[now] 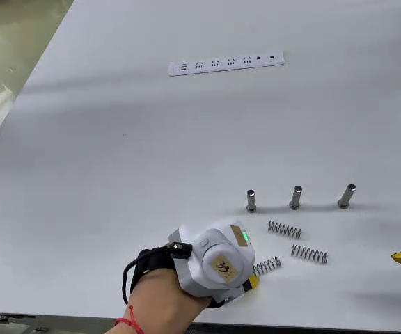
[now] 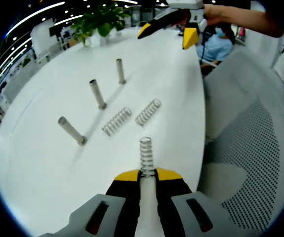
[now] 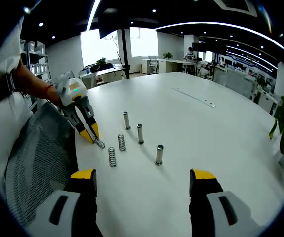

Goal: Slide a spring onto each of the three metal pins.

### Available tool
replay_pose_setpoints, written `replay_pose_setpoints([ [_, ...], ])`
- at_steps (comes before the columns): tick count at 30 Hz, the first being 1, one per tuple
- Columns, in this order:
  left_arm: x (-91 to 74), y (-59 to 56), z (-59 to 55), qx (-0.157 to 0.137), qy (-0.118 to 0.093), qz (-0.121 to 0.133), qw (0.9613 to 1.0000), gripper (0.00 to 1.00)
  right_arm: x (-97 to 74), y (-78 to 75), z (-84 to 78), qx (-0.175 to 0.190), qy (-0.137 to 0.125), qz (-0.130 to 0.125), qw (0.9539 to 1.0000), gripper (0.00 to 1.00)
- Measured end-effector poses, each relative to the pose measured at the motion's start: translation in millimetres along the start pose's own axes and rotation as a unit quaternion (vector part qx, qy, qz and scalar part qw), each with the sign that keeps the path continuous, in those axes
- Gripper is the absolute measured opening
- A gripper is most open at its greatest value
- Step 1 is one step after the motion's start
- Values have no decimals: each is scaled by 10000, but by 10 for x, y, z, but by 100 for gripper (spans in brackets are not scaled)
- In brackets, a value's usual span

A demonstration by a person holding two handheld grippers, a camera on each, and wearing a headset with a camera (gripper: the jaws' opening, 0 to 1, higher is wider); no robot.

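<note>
0/3 done: three upright steel pins (image 1: pixel 296 197) centre-right, all bare. At bottom centre, left gripper (image 2: pixel 142 174) pinches one coiled wire spring (image 2: pixel 145 150) by its end; two loose springs (image 1: pixel 284 229) lie flat nearby. The right gripper (image 3: pixel 143 175) gapes wide, empty.

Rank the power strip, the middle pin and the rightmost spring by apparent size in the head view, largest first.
1. power strip, clearly longest.
2. rightmost spring.
3. middle pin, slightly shorter; it stands upright, so the downward view may foreshorten it.
</note>
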State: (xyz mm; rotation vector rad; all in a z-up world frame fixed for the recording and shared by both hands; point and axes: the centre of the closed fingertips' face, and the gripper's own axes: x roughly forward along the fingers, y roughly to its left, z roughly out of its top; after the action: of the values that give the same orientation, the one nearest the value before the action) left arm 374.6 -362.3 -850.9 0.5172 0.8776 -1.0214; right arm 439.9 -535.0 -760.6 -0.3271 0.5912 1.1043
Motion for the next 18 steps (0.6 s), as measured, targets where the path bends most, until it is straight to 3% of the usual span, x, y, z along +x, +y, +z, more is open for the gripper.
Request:
replay_pose_setpoints([
  [11,4,-46,13,8,-103,-85,9999,11,32,60,28,16,-34,48,10000,78],
  [18,-89,-27,88,-75,-352,-60,9993,11,68,119,95,59,-116,131,9998,76],
])
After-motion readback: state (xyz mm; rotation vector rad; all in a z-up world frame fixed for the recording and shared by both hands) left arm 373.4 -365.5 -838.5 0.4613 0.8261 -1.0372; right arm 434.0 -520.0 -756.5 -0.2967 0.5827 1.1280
